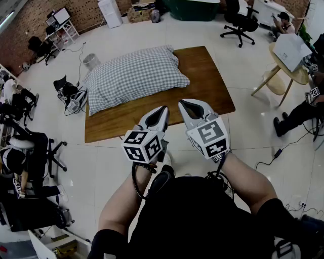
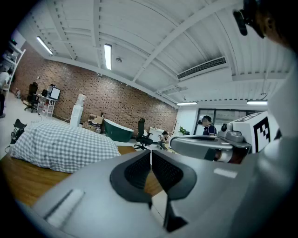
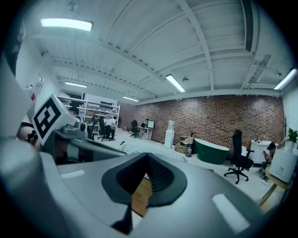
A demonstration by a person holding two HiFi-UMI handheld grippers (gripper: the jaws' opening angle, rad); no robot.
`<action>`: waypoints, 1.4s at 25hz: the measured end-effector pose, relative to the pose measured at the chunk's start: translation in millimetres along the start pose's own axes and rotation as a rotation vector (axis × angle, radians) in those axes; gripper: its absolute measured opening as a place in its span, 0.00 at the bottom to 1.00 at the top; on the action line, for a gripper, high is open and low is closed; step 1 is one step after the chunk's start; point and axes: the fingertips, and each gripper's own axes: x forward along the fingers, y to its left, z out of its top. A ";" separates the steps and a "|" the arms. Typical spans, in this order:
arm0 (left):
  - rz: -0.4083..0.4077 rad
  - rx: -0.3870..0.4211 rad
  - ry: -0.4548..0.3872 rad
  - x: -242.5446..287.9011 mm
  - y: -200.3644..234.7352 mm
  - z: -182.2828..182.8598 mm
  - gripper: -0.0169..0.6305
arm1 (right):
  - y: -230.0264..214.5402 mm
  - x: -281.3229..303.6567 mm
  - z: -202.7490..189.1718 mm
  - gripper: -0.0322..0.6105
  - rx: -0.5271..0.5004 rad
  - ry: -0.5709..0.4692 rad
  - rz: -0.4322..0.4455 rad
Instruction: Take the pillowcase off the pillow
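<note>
Head view gives you one plump pillow (image 1: pixel 126 83), still fully inside its one grey-and-white checked fabric pillowcase (image 1: pixel 152 68). It lies flat on the far left part of the one brown rectangular wooden worktop (image 1: pixel 207 86), reaching that worktop's left and far edges. Its long axis runs across your view from near left to far right, slightly skewed to the worktop's edges. The far-right end points toward the one dark green bathtub (image 1: pixel 192 9). Which end carries the case's opening you cannot tell.

You hold two grippers side by side and level over the worktop's near edge, well apart from the pillow. Your left gripper (image 1: pixel 164 108) has its jaws pressed together with nothing between them, as the left gripper view shows. Your right gripper (image 1: pixel 183 103) has its jaws closed on nothing too. Each carries one white cube (image 1: pixel 143 145) with black square markers. Those patterns are the only print you can make out, and they spell no words.

Farther out on the pale floor (image 1: pixel 101 167), one black office chair (image 1: pixel 242 23) stands beyond the worktop. One round light wooden side table (image 1: pixel 299 76) stands to the right, and one small pale bin (image 1: pixel 91 60) sits near the pillow's left end. A red brick wall (image 2: pixel 116 100) closes the room.
</note>
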 end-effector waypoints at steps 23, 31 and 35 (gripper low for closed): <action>-0.051 -0.764 -0.029 167.4 166.5 -31.1 0.43 | -130.7 158.0 -32.7 0.05 -0.005 0.173 -0.016; 0.001 -1.001 -0.020 253.1 246.5 -73.1 0.46 | -202.0 236.2 -65.2 0.05 0.027 0.252 -0.019; 0.030 -1.096 0.004 278.8 284.1 -87.8 0.48 | -219.8 270.7 -73.1 0.05 0.048 0.304 -0.034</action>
